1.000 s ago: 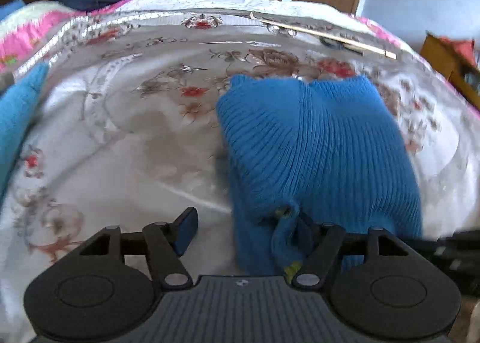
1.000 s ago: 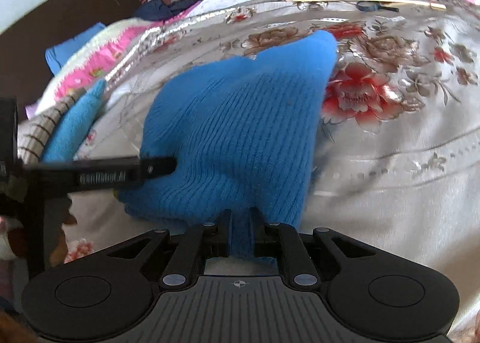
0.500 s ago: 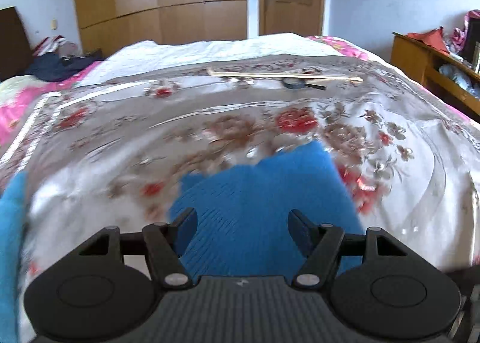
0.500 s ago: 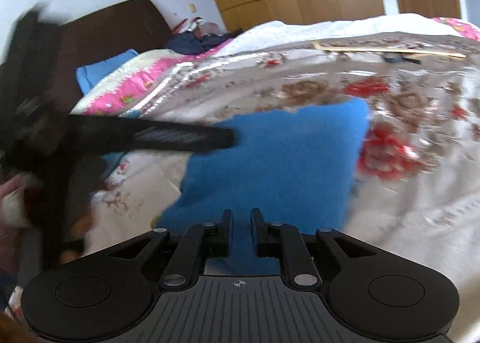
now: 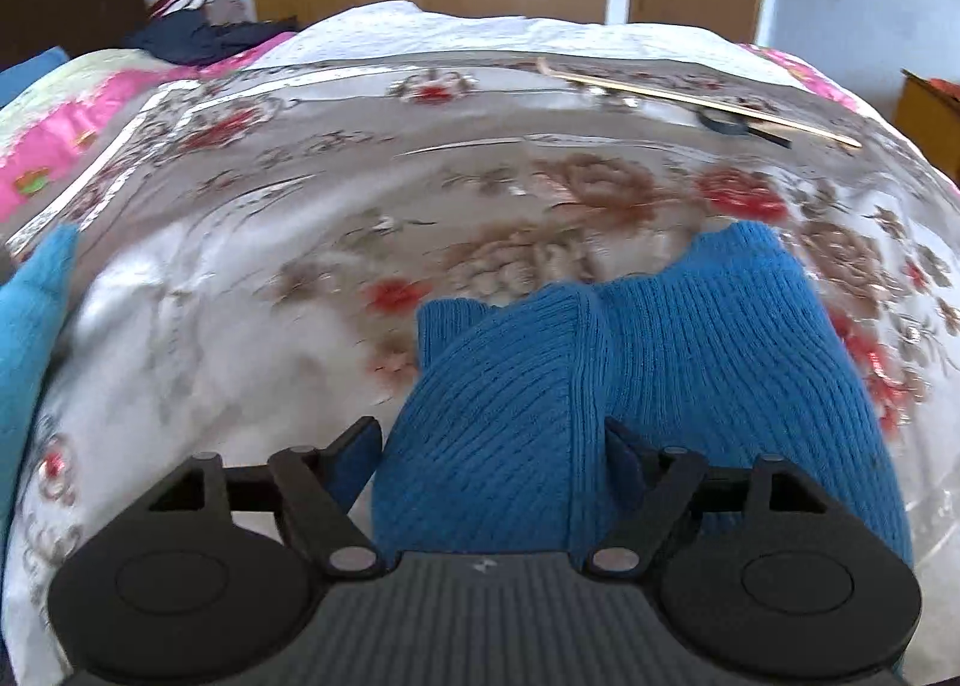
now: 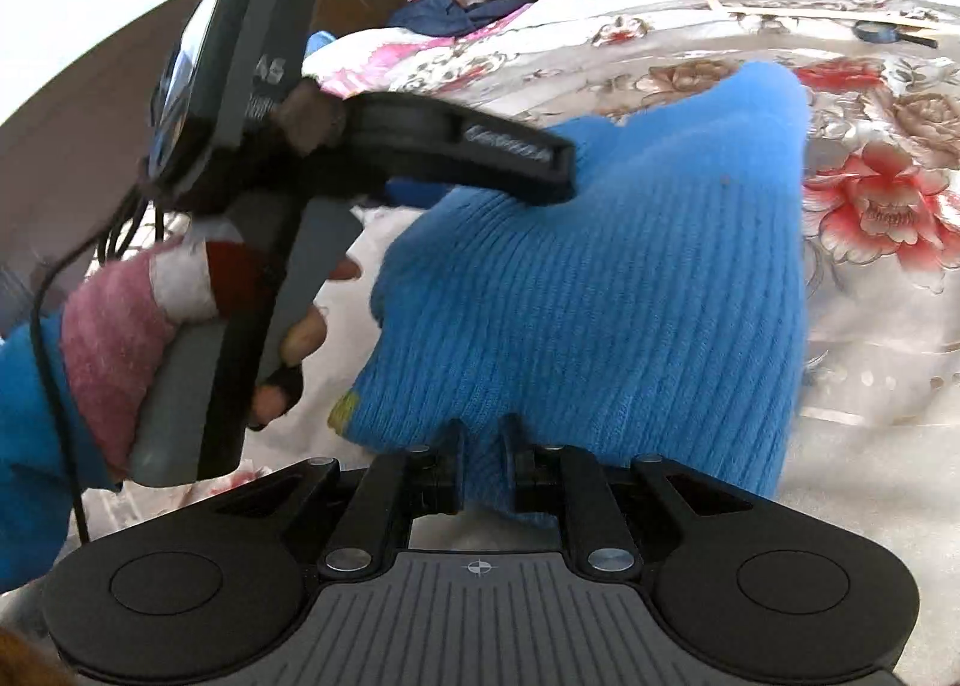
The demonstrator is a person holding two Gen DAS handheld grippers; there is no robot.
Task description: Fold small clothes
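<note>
A blue ribbed knit garment (image 5: 660,362) lies bunched on the floral bedspread (image 5: 240,326). My left gripper (image 5: 492,452) straddles a raised hump of it. Its jaws are opening wide, and the knit fills the gap between them without being pinched. In the right wrist view the same garment (image 6: 600,278) runs away from my right gripper (image 6: 483,446), whose narrow jaws are closing on its near hem. The pads press the fabric there. A yellow-green tag (image 6: 343,407) shows at the hem's left corner. The left gripper's finger (image 6: 558,170) rests over the garment's upper left part.
A gloved hand (image 6: 120,326) holds the left tool. A long wooden stick (image 5: 690,98) and a dark ring (image 5: 726,125) lie at the bed's far side. A teal cloth (image 5: 30,314) sits at the left edge. Dark clothes (image 5: 204,35) are piled by the headboard.
The left gripper moved from the garment's near corner to over its middle, and its jaws stand wider. In the right wrist view the left tool rose and came closer. The right gripper kept its hold.
</note>
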